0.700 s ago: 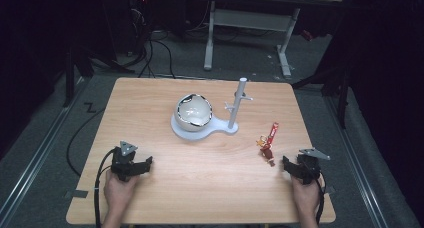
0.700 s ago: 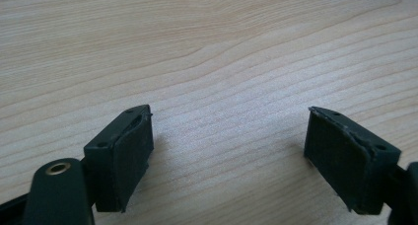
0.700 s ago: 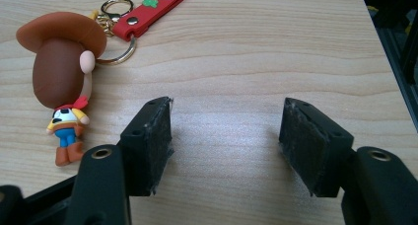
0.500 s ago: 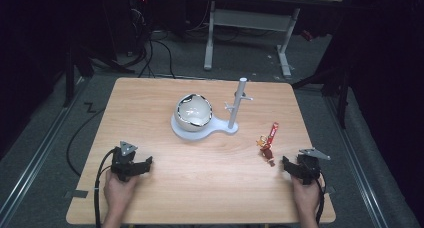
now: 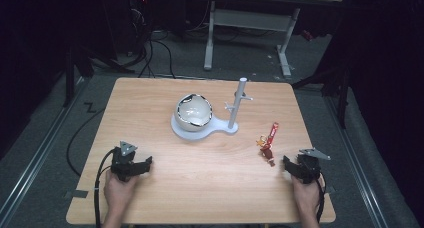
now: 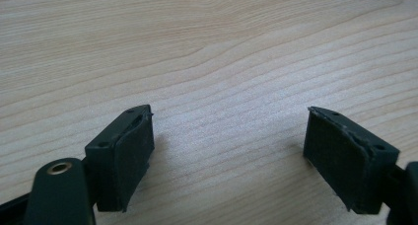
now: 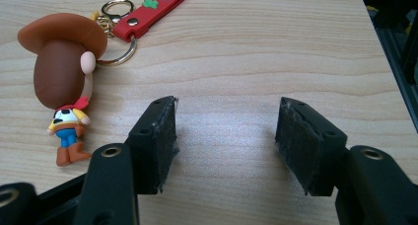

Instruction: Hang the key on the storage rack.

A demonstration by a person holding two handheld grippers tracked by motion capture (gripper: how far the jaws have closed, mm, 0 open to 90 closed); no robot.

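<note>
Cowboy keychain (image 5: 266, 145) at lower right of the high view, just up-left of the right gripper (image 5: 300, 167) — long axis toward upper right. Both sets of jaws spread, nothing between; left gripper (image 5: 131, 166) well apart.

You are seated at a bare wooden table (image 5: 150, 108) in a dim lab or test workshop rather than a home. Beyond the table's far edge stands a white-framed workbench (image 5: 250, 23) with loose cables (image 5: 160, 48) trailing over grey floor; metal rails (image 5: 40, 153) run along the floor on both sides of the table.
</note>
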